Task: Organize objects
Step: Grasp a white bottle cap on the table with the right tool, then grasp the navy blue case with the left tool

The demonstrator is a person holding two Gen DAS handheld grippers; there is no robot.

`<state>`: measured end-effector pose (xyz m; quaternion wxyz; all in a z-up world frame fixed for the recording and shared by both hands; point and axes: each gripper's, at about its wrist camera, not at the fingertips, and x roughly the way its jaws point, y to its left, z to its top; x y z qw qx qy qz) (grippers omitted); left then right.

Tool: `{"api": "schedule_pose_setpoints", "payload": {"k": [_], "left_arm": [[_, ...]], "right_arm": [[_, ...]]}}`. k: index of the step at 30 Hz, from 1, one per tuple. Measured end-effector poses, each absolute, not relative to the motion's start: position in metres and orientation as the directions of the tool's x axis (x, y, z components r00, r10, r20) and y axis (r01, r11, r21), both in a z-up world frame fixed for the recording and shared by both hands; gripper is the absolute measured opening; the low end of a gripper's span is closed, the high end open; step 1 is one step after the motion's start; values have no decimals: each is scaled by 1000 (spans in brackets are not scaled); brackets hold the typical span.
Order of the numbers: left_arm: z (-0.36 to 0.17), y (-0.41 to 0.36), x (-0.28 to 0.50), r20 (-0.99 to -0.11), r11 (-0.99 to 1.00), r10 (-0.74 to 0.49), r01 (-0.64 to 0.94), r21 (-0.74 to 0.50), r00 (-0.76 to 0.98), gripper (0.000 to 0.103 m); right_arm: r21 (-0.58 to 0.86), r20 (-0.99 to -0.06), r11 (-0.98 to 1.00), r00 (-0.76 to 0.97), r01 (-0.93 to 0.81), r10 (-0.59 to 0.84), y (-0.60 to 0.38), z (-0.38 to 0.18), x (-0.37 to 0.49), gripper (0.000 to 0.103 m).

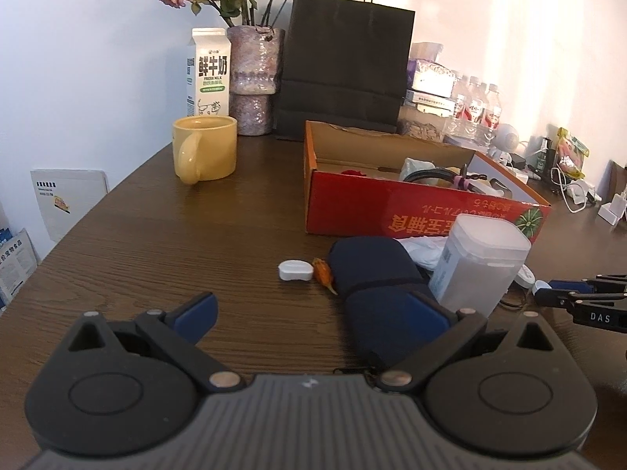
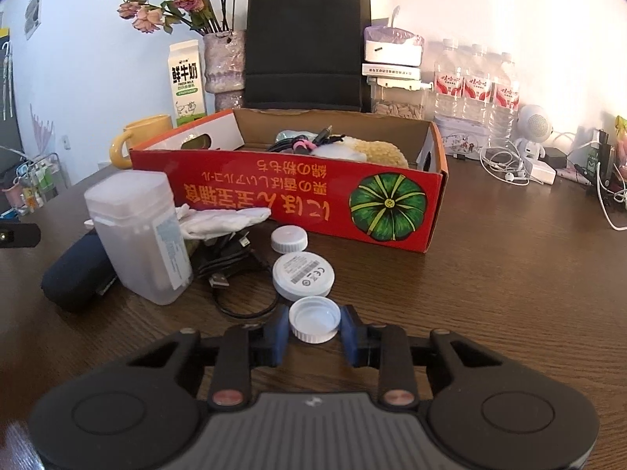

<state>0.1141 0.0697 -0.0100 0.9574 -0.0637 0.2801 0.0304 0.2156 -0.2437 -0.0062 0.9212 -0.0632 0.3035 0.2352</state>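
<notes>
Dark wooden table (image 2: 490,274) bears red box (image 2: 274,199), yellow mug (image 1: 205,149).

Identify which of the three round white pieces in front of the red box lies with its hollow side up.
The white cap between the right gripper's pads. The smaller cap shows a closed top, and the labelled disc is flat.

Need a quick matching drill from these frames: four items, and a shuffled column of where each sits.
1. white cap
2. yellow mug
3. milk carton
4. coiled cable

A. inside the red box
B. between the right gripper pads
C. left of the vase
D. in front of the carton, on the table

Pairs: 1-B, 2-D, 3-C, 4-A
</notes>
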Motion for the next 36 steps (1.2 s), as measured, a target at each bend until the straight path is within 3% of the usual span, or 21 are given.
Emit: {"api": "schedule_pose_setpoints", "payload": {"k": [11,36], "left_arm": [[-22,48,146,-584,980,-25,-95,-174,811,103],[-42,17,189,-634,988,38,-123,-90,772,103]], "right_arm": [[-19,-491,896,784,-444,379,-248,4,199,27],[-15,-465,900,799,-437,380,-250,7,194,27]]}}
